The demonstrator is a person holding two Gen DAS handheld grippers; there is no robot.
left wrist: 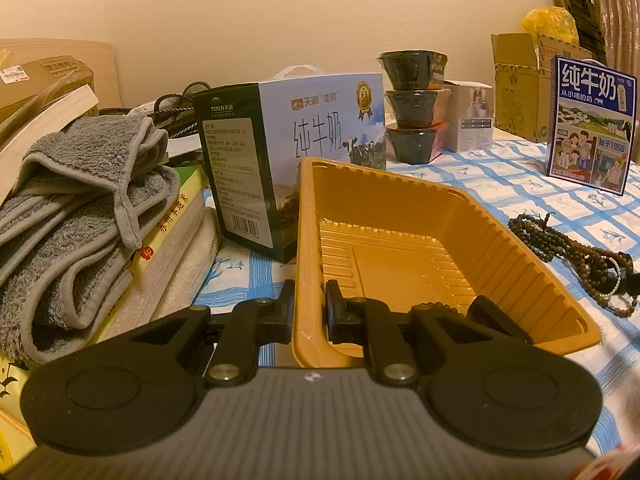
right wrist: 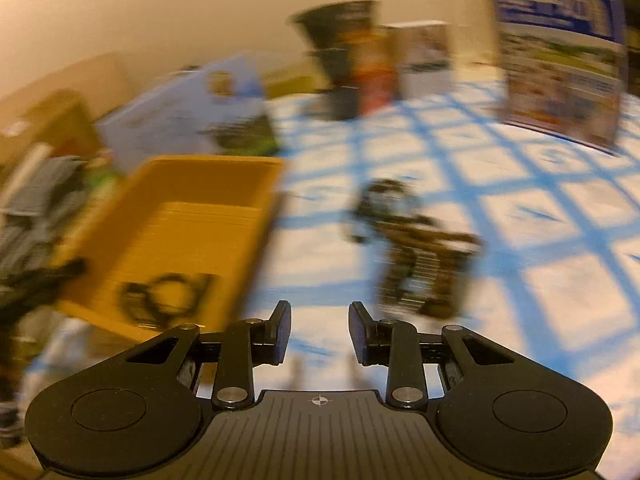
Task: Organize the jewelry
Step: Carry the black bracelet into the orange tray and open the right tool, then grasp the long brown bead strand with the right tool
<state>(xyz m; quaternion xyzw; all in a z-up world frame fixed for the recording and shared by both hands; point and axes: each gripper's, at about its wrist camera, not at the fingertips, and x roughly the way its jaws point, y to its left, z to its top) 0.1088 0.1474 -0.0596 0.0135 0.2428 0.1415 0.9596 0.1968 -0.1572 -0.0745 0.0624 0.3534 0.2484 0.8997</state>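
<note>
An orange plastic tray point(left wrist: 400, 236) stands on the blue-checked tablecloth. My left gripper point(left wrist: 310, 312) is shut on the tray's near left wall, one finger outside and one inside. In the blurred right wrist view a dark bead bracelet point(right wrist: 164, 296) lies in the near end of the tray point(right wrist: 192, 216). A heap of dark bead strings point(right wrist: 416, 248) lies on the cloth to the tray's right, also seen as the bead heap point(left wrist: 580, 256) from the left wrist. My right gripper point(right wrist: 320, 332) hangs open over the cloth between tray and heap, with nothing between its fingers.
Folded grey towels point(left wrist: 80, 216) on books crowd the left. A milk carton box point(left wrist: 288, 152) stands behind the tray, stacked dark bowls point(left wrist: 412, 108) farther back, and a blue milk box point(left wrist: 592, 124) at the right. Cardboard boxes point(left wrist: 520, 88) line the back.
</note>
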